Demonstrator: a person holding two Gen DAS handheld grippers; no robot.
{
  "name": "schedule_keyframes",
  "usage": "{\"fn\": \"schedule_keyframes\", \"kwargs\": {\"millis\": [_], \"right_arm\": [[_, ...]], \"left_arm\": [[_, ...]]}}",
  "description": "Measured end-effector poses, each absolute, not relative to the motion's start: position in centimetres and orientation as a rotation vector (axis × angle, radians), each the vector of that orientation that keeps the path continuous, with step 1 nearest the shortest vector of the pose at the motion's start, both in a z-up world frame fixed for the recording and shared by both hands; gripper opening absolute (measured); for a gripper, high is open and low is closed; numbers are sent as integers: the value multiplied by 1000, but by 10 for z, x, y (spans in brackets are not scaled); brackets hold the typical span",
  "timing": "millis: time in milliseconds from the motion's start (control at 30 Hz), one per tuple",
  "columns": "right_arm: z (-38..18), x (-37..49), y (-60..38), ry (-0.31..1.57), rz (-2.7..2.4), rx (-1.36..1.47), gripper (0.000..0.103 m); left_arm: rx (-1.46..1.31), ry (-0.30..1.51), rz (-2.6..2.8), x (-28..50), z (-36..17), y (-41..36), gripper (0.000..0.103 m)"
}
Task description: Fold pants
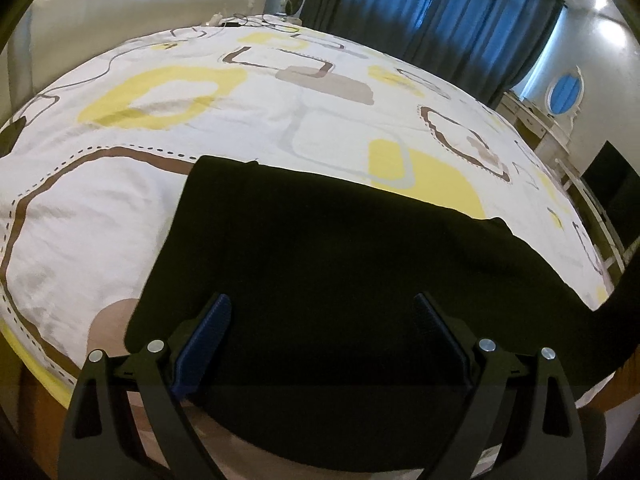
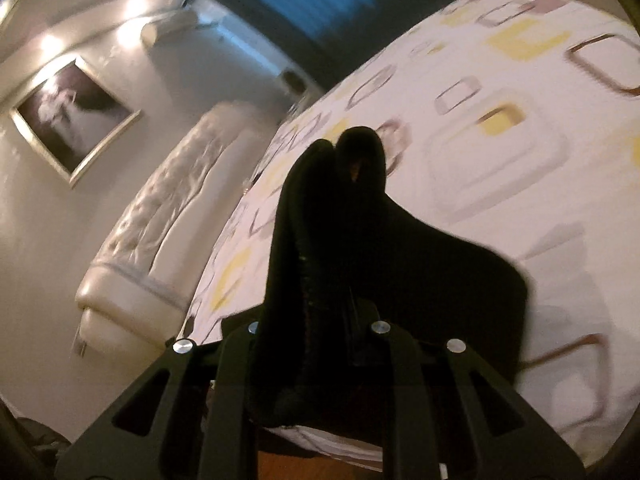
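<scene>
The black pants lie flat on the patterned bedspread, running from the near edge off to the right. My left gripper is open, its blue-padded fingers spread wide just above the near part of the pants, holding nothing. In the right wrist view, my right gripper is shut on a bunched end of the pants, lifted off the bed; the black cloth hides the fingertips. The right wrist view is tilted and blurred.
The bed has a white padded headboard at the far left. Dark blue curtains hang behind. A white dresser with an oval mirror and a dark screen stand at the right. A framed picture hangs on the wall.
</scene>
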State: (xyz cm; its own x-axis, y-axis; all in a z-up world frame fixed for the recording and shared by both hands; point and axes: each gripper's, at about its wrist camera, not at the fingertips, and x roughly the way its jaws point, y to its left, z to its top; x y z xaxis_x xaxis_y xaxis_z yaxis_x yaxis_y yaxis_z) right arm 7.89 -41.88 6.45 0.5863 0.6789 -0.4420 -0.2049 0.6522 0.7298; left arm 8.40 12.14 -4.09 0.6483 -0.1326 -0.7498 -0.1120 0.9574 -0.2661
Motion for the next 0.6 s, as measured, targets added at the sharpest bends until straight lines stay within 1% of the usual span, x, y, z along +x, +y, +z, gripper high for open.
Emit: {"fn": "schedule_keyframes", "kwargs": {"millis": [167, 333, 433, 600], "right_arm": [[31, 101, -335, 890, 611, 623, 16], [-14, 107, -257, 1027, 573, 471, 16], [-33, 100, -230, 1072, 572, 410, 16], [-42, 91, -200, 1095, 536, 288, 17]], "left_arm": [[-334, 860, -31, 76, -40, 133, 91], [-348, 856, -63, 72, -38, 138, 91], [-343, 855, -76, 68, -37, 141, 91], [-345, 853, -92, 66, -38, 143, 91]]}}
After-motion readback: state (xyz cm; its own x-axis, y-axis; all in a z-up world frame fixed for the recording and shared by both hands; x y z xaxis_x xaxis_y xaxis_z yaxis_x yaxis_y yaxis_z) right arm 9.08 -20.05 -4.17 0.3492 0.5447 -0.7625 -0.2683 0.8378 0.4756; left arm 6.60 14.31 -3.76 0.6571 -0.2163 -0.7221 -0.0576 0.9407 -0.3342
